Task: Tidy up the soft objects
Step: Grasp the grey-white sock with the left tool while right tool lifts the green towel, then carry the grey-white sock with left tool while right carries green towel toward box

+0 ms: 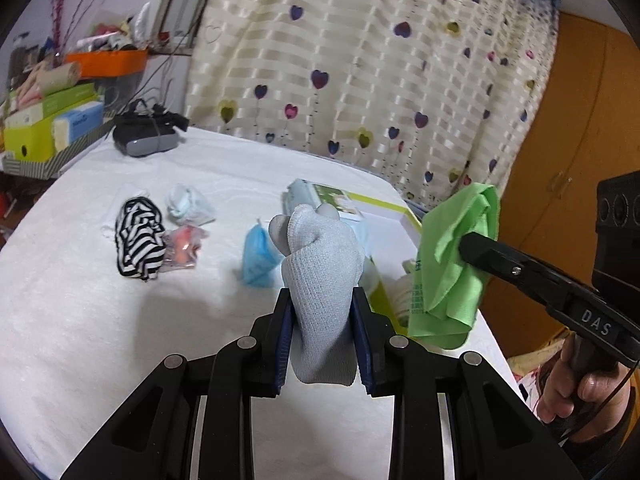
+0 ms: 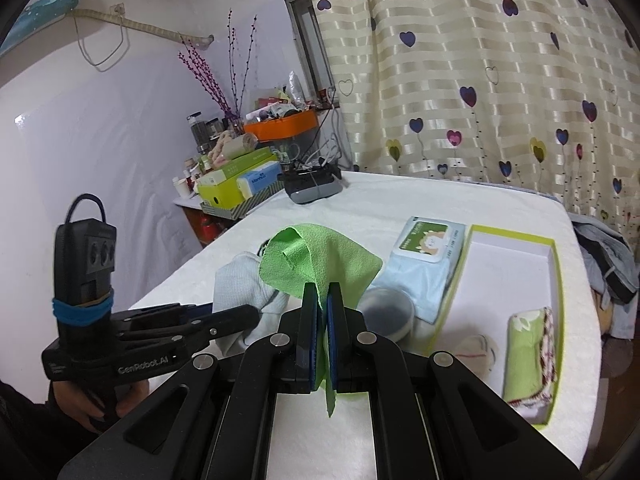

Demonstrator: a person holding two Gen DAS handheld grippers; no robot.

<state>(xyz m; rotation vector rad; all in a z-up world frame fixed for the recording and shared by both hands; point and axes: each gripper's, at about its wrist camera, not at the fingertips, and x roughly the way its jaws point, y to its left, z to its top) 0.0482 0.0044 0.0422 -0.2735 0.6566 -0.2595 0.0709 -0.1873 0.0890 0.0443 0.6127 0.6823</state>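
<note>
Left wrist view: left gripper (image 1: 322, 332) clamps a grey sock (image 1: 322, 280), lifted over the white table (image 1: 100, 300).
Right gripper (image 2: 322, 320): pinched tight on a green cloth (image 2: 320, 264), held near the sock.
Tray (image 2: 558, 280): right, holding a folded towel (image 2: 528, 356).
Striped sock (image 1: 140, 240): far left.

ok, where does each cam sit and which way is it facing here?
Left wrist: on the left gripper, facing the curtain across the bed; shows its fingers on a grey sock, plus the right hand.
Right wrist: on the right gripper, facing the far wall; pinching a green cloth.
Shared: sock, cloth, green-rimmed box.
</note>
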